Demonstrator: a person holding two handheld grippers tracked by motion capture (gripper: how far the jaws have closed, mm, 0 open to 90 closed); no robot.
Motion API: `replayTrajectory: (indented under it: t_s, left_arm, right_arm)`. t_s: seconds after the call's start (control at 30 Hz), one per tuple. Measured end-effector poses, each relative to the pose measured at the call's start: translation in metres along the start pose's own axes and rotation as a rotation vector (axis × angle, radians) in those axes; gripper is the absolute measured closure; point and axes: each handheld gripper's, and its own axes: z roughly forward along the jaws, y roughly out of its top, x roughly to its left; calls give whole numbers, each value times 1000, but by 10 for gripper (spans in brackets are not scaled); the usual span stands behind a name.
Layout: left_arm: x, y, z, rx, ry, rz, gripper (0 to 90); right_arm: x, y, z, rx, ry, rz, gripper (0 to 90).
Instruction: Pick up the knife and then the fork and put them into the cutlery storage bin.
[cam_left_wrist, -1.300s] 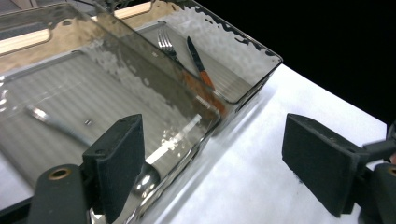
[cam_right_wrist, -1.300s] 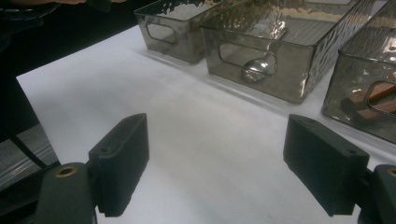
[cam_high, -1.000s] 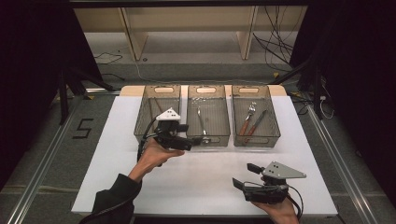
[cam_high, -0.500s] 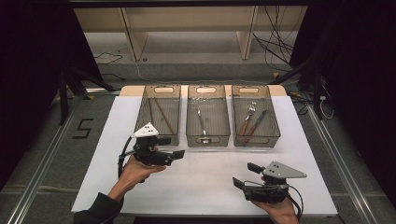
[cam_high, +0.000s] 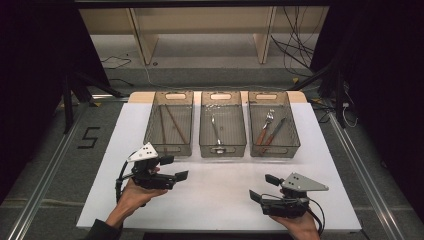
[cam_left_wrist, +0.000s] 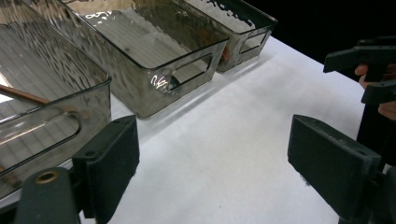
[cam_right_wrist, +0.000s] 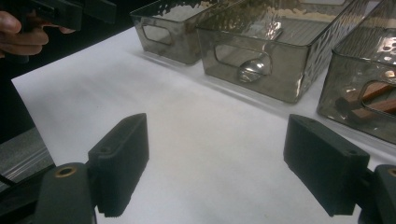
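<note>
Left tongs pulled back from bins, gaping empty.

Left tool wide open; right tool wide open, both empty.

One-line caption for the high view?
Both open grippers, left and right, held over the white table before three bins.

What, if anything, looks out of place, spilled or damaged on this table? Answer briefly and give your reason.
Nothing stands out. The three clear bins stand in a straight row; chopsticks, spoon and the fork and knife lie inside them. The left gripper and right gripper are open over the bare white table.
</note>
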Motion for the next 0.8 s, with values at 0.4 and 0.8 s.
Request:
replayTrajectory:
  t_s: [0.4, 0.8]
  left_arm:
    - [-4, -18, -6, 13, 23, 4, 158]
    - [-4, -25, -10, 1, 30, 0, 157]
  right_arm:
    - [1, 0, 0, 0, -2, -4, 230]
    - [1, 0, -1, 1, -3, -7, 230]
